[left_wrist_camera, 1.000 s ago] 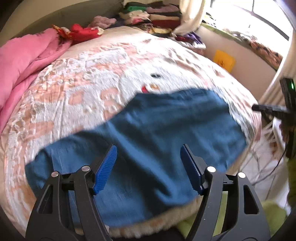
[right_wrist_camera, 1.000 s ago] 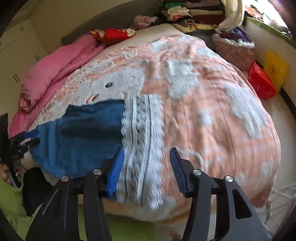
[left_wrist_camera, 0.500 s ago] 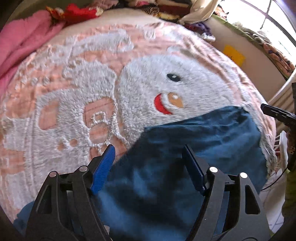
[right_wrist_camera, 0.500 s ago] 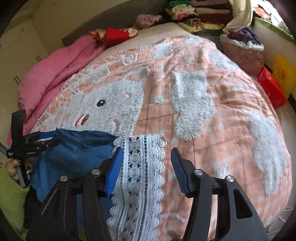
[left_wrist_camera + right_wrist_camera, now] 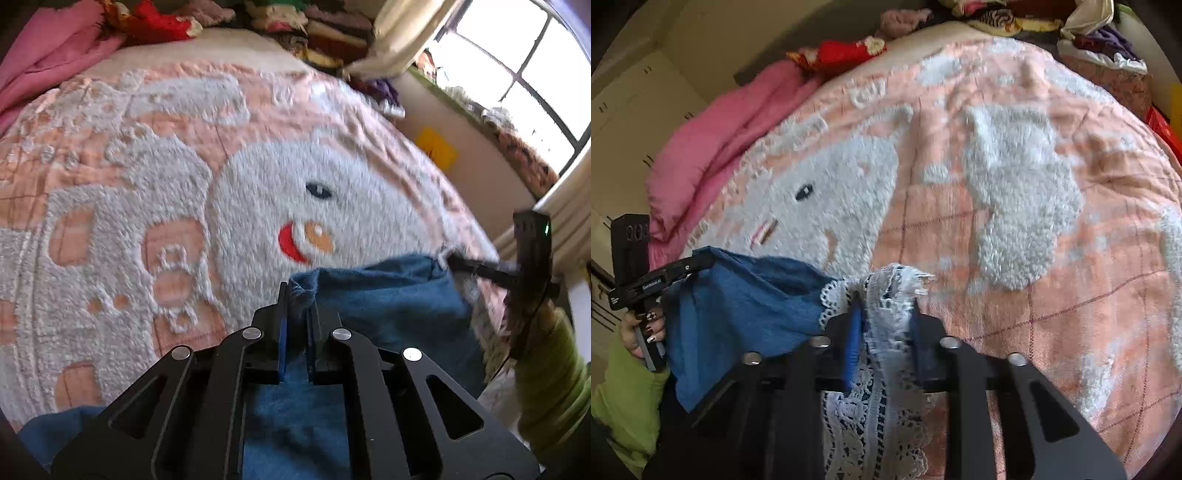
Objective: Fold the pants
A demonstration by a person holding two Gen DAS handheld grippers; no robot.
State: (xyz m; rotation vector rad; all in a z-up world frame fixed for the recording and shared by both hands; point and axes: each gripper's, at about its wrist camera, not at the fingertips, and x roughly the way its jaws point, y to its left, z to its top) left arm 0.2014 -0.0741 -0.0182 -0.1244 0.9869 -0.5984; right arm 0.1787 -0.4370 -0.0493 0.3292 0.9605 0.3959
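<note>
Left gripper [image 5: 295,306]: your jaws have just been closing and now pinch a blue edge of the pants [image 5: 376,306], cloth bunched between the pads

Right gripper [image 5: 884,325]: your jaws have just been closing too and now clamp the white lace hem [image 5: 886,295] at the pants' other corner, lace gathered between the pads

Pants: they lie at the near edge of the bed [image 5: 1015,221], the blue cloth slack between your two grips, the rest trailing back under the grippers

Bed: peach cover with a white fleece figure; pink quilt [image 5: 716,140] on the far left side

Step in hand: both corners look taken, fold not yet made

Next move: judged, you lift both grips together and carry the edge over, keeping pace so the cloth stays even
</note>
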